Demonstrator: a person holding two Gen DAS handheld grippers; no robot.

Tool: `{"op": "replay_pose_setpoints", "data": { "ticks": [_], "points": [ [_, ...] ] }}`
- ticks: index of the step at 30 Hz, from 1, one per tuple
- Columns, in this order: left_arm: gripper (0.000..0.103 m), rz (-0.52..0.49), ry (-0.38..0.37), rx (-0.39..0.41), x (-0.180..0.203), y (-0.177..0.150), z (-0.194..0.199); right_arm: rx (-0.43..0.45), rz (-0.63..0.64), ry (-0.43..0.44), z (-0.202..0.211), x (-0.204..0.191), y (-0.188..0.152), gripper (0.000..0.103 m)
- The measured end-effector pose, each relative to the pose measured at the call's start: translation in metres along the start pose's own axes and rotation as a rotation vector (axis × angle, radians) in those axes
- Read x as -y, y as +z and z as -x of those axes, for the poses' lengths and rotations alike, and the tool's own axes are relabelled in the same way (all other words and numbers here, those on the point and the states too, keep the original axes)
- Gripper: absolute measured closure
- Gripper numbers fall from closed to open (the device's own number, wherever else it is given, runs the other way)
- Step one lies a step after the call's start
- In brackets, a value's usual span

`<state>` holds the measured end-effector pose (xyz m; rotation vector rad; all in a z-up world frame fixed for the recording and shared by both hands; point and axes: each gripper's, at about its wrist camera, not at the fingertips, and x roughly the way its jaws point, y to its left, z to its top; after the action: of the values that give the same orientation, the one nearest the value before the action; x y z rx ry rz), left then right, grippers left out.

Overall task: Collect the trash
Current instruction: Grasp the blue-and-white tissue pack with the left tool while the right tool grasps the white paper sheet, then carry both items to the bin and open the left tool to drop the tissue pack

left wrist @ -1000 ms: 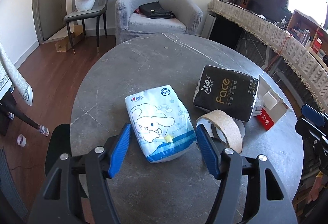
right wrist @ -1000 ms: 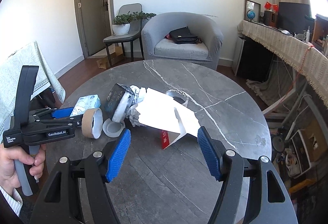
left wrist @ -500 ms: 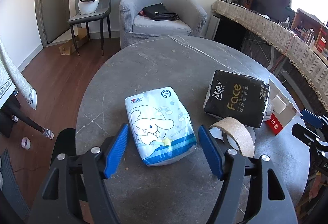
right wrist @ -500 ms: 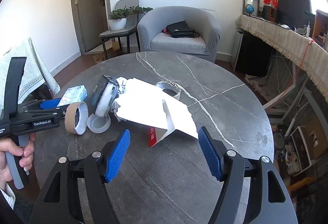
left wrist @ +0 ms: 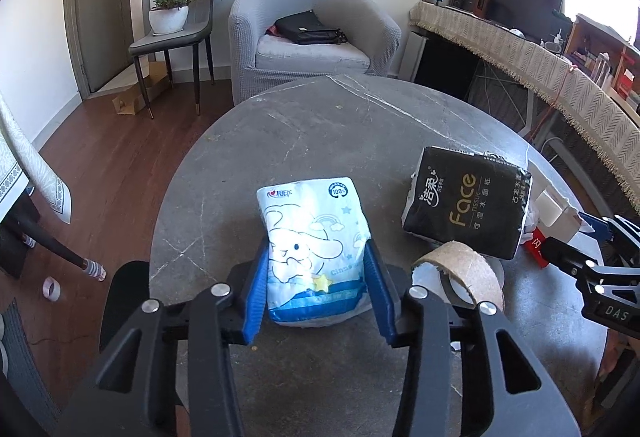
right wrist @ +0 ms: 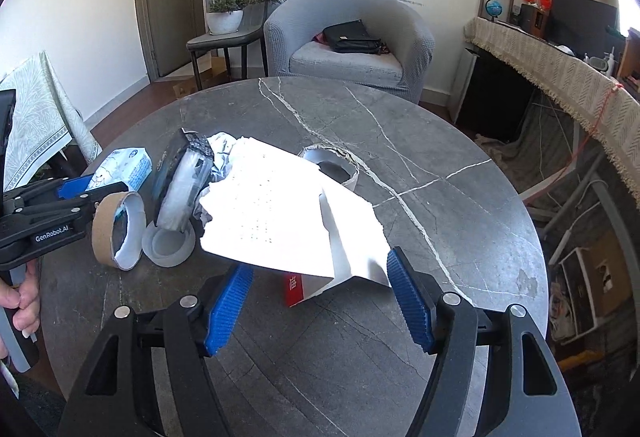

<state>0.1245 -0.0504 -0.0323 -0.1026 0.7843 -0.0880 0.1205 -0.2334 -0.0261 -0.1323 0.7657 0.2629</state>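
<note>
Both left gripper (left wrist: 316, 291) jaws closing on blue tissue pack (left wrist: 314, 243), mid-table (left wrist: 320, 133)

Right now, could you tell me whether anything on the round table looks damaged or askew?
Yes. The white carton in front of the right gripper is torn open, its flap ragged and lifted off the table. The black tissue pack sits tilted, propped on clutter, and the brown tape roll stands on edge.
</note>
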Motion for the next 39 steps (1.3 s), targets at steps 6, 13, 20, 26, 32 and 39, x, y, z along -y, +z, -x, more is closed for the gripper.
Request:
{"op": "replay_pose_setpoints", "data": {
  "ticks": [6,13,20,26,32,39],
  "points": [
    [0.068,-0.022,-0.039,0.023,-0.002,0.007,0.006,-0.010,-0.017,-0.010,-0.010,0.005,0.007,0.033],
    [0.080,-0.028,-0.100,0.003,-0.005,0.009,0.002,-0.016,-0.051,0.018,-0.013,0.009,0.014,0.035],
    [0.090,-0.013,-0.132,-0.001,-0.012,0.014,0.000,-0.044,-0.037,0.021,-0.019,0.006,0.018,0.060],
    [0.094,-0.010,-0.145,0.018,-0.012,0.014,0.009,-0.018,-0.049,0.029,-0.007,0.010,0.019,0.080],
    [0.095,0.000,-0.157,0.051,-0.014,0.016,0.024,0.033,-0.057,0.019,0.014,0.010,0.024,0.085],
    [0.095,0.014,-0.155,0.101,-0.027,0.020,0.049,0.080,-0.045,0.047,0.035,-0.003,0.036,0.085]
  ]
}}
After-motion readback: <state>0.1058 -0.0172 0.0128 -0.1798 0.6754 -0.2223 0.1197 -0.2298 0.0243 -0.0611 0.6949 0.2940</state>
